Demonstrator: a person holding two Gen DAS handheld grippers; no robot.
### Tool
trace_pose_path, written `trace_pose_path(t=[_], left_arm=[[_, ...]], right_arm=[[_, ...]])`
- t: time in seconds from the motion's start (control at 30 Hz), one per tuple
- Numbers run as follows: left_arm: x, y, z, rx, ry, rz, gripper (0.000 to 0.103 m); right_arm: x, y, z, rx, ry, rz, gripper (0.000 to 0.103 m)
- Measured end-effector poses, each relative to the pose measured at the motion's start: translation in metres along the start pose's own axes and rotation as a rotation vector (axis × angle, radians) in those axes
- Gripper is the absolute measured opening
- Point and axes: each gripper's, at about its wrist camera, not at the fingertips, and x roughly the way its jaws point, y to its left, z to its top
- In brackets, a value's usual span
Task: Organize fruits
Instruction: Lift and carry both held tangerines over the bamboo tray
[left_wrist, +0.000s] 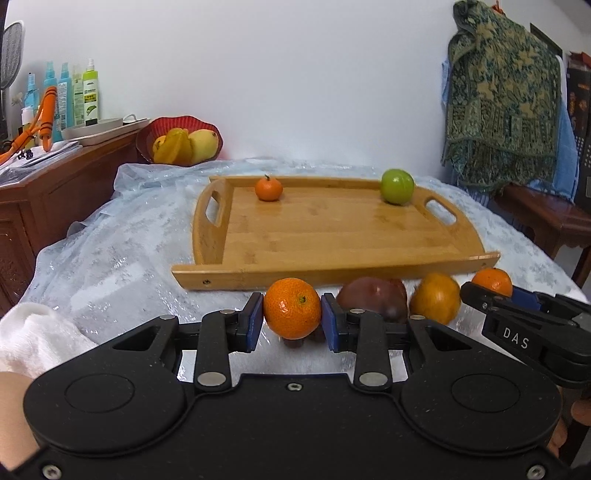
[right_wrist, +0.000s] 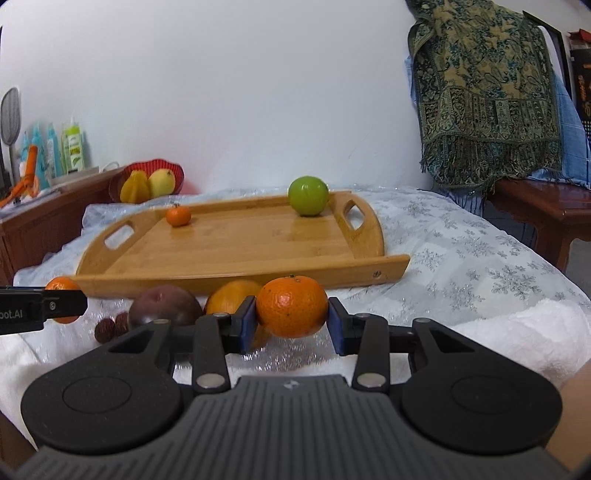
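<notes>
My left gripper is shut on a mandarin, held just above the cloth in front of the wooden tray. My right gripper is shut on another mandarin; it also shows in the left wrist view. On the tray sit a small tangerine at the back left and a green fruit at the back right. A dark purple fruit and an orange fruit lie on the cloth between the grippers. Two small red lychees lie beside the purple fruit.
A red basket with yellow fruit stands behind the tray on the left. A wooden cabinet with bottles is at the left. A patterned cloth hangs over furniture at the right. A white towel lies at the near edge.
</notes>
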Motion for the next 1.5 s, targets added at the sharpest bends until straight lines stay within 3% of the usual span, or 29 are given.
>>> trace_pose_path(t=[0.4, 0.9, 1.5], left_arm=[[-0.026, 0.013, 0.035, -0.035, -0.016, -0.007, 0.031], [-0.015, 0.018, 0.034, -0.073, 0.020, -0.037, 0.031], [-0.019, 0.019, 0.046, -0.064, 0.000, -0.047, 0.031]], right_arm=[[0.002, -0.003, 0.011, 0.020, -0.033, 0.018, 0.044], [0.012, -0.003, 0.013, 0.035, -0.013, 0.029, 0.044], [0.022, -0.007, 0.035, 0.058, -0.041, 0.034, 0.044]])
